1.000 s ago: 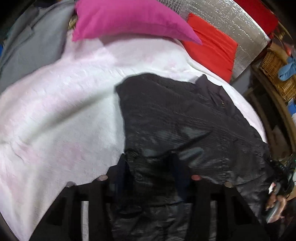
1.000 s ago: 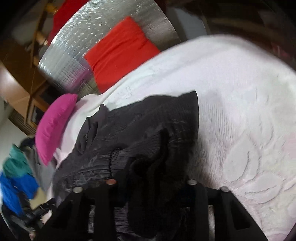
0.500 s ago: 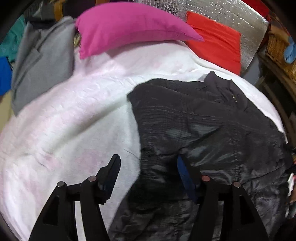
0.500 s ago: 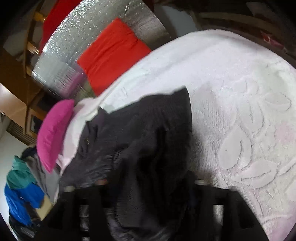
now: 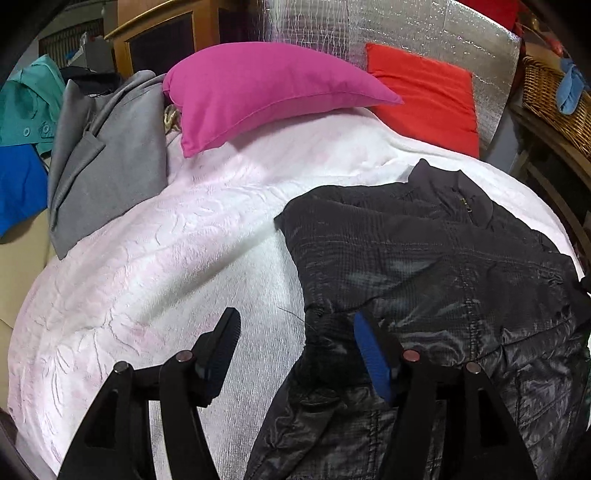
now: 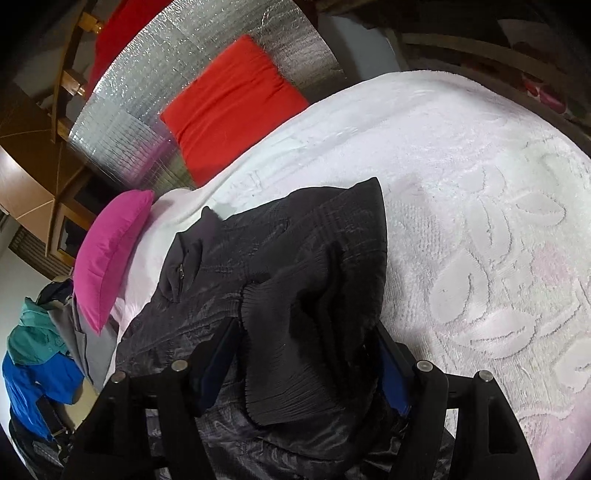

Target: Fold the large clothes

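A black quilted jacket [image 5: 443,266] lies collar-up on the white embossed blanket [image 5: 166,277], its sleeves folded in over the body. My left gripper [image 5: 295,328] hovers open over the jacket's left edge, where blanket and dark fabric show between its fingers and neither pad touches. In the right wrist view the jacket [image 6: 280,251] fills the middle. A ribbed sleeve cuff [image 6: 280,350] rests loose on it between the spread fingers of my right gripper [image 6: 306,336], which is open.
A pink pillow [image 5: 266,92] and a red cushion [image 5: 424,96] lean against silver foil [image 5: 369,29] at the head of the bed. A grey garment [image 5: 107,158] and teal and blue clothes [image 5: 22,110] hang at left. A wicker basket [image 5: 554,99] stands at right.
Both grippers were shut on jacket fabric and have opened and let it go. The left gripper has risen and tilted, showing more of the pillows. The right has stayed in place.
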A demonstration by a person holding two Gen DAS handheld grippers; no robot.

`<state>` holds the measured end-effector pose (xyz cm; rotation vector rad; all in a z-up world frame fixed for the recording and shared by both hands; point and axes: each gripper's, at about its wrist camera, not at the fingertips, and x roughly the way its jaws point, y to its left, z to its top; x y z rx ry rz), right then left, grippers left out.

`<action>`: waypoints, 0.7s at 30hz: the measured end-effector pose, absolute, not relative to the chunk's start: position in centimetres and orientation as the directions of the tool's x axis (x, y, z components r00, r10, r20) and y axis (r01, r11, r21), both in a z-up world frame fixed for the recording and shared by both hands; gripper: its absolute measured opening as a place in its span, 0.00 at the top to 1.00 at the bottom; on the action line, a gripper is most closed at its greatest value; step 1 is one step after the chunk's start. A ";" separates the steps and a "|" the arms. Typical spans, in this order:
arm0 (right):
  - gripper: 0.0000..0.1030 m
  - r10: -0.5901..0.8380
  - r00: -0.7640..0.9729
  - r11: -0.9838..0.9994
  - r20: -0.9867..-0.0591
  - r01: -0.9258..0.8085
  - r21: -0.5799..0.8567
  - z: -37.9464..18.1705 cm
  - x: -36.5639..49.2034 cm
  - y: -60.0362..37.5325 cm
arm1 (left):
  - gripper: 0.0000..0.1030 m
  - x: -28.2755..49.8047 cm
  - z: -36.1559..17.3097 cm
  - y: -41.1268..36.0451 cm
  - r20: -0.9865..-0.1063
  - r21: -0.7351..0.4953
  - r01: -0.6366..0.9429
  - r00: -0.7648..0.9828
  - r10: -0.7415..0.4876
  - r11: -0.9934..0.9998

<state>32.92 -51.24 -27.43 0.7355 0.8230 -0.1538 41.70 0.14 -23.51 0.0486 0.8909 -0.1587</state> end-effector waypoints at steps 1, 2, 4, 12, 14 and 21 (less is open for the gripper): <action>0.29 0.149 0.682 0.746 -0.716 0.398 0.535 -27.4 33.0 -51.2 | 0.37 41.7 -23.5 0.2 -0.777 -0.024 0.158 0.618 -0.117 0.987; 0.29 0.151 0.681 0.745 -0.717 0.398 0.535 -27.4 33.0 -51.2 | 0.37 41.7 -23.5 0.2 -0.777 -0.022 0.158 0.619 -0.116 0.987; 0.29 0.150 0.681 0.744 -0.717 0.399 0.536 -27.2 32.9 -51.2 | 0.37 41.7 -23.4 0.2 -0.775 -0.016 0.159 0.622 -0.112 0.987; 0.29 0.147 0.676 0.759 -0.722 0.391 0.521 -26.8 32.3 -51.1 | 0.37 41.1 -23.3 0.3 -0.769 0.013 0.148 0.633 -0.085 0.989; 0.29 0.147 0.674 0.765 -0.724 0.386 0.515 -26.8 32.2 -51.1 | 0.37 41.1 -23.3 0.3 -0.769 0.024 0.147 0.635 -0.076 0.989; 0.29 0.149 0.663 0.770 -0.734 0.388 0.506 -27.1 31.8 -51.3 | 0.37 41.2 -23.5 0.3 -0.769 0.046 0.136 0.638 -0.052 0.990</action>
